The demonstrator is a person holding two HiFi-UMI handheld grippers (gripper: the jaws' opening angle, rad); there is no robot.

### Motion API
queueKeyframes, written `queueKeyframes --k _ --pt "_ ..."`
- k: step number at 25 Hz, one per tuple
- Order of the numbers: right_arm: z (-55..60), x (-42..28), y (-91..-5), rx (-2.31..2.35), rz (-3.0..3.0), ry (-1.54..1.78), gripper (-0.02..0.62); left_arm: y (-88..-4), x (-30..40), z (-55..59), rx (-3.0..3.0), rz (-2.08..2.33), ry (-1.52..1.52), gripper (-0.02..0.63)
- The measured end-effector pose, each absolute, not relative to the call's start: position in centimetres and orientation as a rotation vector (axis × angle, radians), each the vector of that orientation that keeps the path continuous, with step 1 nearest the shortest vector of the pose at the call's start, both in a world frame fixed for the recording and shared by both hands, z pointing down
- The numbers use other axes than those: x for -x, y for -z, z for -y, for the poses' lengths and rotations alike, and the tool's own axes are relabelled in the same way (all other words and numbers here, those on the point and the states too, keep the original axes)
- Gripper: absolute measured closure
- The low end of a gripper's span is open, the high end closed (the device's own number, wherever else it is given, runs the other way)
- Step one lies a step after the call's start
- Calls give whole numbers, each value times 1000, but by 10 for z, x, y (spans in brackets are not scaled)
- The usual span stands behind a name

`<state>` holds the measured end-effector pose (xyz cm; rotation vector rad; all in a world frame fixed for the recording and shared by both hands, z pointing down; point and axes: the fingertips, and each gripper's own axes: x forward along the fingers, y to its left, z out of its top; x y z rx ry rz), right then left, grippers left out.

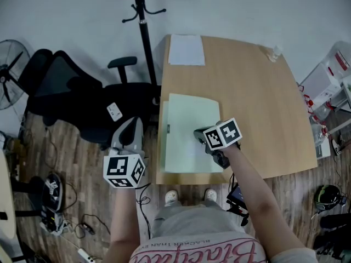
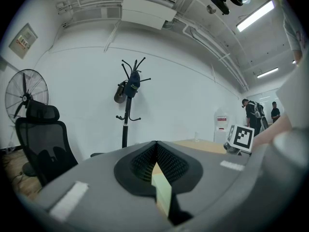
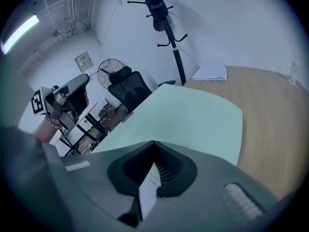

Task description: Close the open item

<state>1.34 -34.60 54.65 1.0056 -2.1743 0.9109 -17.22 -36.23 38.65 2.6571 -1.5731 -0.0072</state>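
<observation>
A pale green folder [image 1: 186, 130] lies flat and closed on the near left part of the wooden table [image 1: 258, 108]. My right gripper [image 1: 198, 133] rests on the folder's right half, jaws shut and pointing left across the cover. The green cover [image 3: 188, 120] spreads out ahead of my right gripper [image 3: 153, 143]; a white strip shows in the gap under its tips. My left gripper [image 1: 134, 123] hangs beside the table's left edge, off the folder, shut and holding nothing. From my left gripper [image 2: 157, 143], a sliver of the folder [image 2: 163, 192] shows below the tips.
A white sheet [image 1: 186, 49] lies at the table's far left corner and a small clear object [image 1: 272, 52] at the far right. A black office chair [image 1: 82, 97], a coat stand [image 1: 142, 21] and a fan [image 1: 11, 64] stand to the left. Boxes and gear [image 1: 329, 81] crowd the right.
</observation>
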Motion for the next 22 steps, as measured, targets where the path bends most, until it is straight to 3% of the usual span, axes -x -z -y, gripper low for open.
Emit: queueKeyframes --k 22 --pt "350 8 -577 -949 2090 -956 592 -406 184 365 -2609 1569 -44 592"
